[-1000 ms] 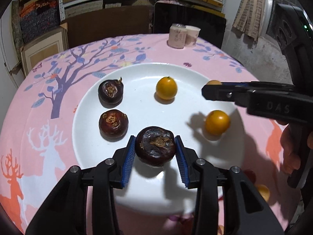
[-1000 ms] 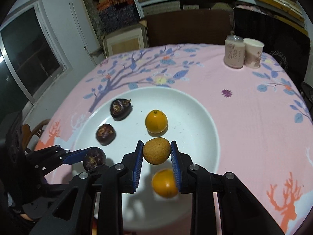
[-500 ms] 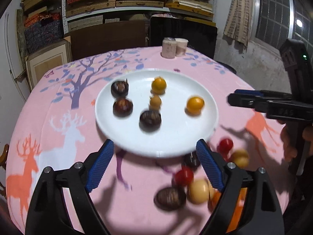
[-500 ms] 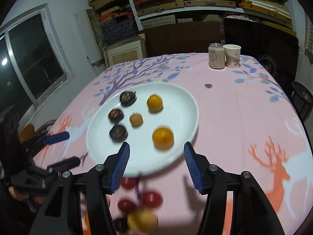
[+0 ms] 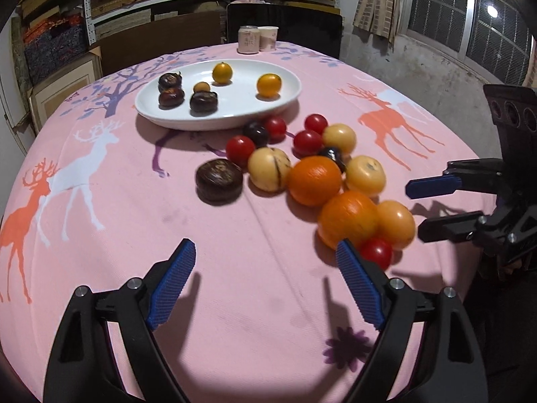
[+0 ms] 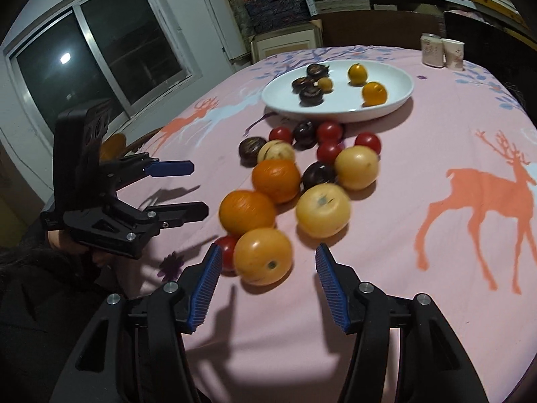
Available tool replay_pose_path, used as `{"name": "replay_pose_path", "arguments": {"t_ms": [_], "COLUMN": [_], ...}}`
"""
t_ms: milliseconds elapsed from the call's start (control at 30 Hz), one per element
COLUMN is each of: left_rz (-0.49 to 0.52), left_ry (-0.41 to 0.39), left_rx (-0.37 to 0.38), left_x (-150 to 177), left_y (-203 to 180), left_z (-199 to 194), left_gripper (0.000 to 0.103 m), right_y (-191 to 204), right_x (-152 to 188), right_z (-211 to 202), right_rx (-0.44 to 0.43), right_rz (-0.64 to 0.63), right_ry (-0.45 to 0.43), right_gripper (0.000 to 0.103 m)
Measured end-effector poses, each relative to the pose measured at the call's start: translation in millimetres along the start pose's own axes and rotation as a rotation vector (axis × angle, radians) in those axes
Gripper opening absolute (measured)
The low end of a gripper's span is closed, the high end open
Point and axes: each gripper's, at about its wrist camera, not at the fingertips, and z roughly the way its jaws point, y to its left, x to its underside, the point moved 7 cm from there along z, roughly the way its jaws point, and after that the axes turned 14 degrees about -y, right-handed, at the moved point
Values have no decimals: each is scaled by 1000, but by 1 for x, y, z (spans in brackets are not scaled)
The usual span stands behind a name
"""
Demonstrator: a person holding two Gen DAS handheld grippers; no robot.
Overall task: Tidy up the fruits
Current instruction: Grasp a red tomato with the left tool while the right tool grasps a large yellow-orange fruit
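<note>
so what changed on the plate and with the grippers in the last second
Both let go: the left hand-held gripper released a dark fruit, the right hand-held gripper a small tan fruit. Both fruits now lie on the plate. Both jaws have just opened and pulled back toward the loose fruit pile. Other plate fruits stayed.

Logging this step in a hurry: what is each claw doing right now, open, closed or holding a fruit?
Left claw: open, holding nothing.
Right claw: open, holding nothing; a yellow-orange fruit lies just ahead of it on the table.
</note>
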Motion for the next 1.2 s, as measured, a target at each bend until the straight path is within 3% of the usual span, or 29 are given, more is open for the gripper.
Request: {"name": "replay_pose_path", "arguments": {"t_ms": [133, 300, 500, 667, 733, 800, 967, 1200], "left_rz": [7, 21, 59, 73, 60, 52, 44, 7], "left_ry": [9, 32, 18, 13, 27, 22, 28, 0], "left_rx": [16, 33, 70, 11, 11, 27, 76, 72], "left_x": [11, 20, 18, 14, 16, 16, 18, 17], "left_y": [-14, -24, -49, -61, -62, -67, -72, -62], "left_z": [-4, -6, -4, 11, 19, 19, 15, -3], "left_gripper": [84, 84, 84, 82, 56, 44, 27, 27], "right_y": [4, 2, -10, -22, -26, -30, -35, -32], "right_x": [5, 10, 7, 5, 5, 7, 7, 7], "right_z": [11, 16, -5, -22, -24, -26, -29, -29], "right_rx": [10, -8, 40, 94, 111, 120, 128, 121], "right_rz": [8, 50, 86, 110, 118, 127, 138, 136], "right_ry": [3, -16, -68, -112, -119, -121, -132, -134], "right_gripper": [58, 42, 42, 42, 42, 42, 42, 42]}}
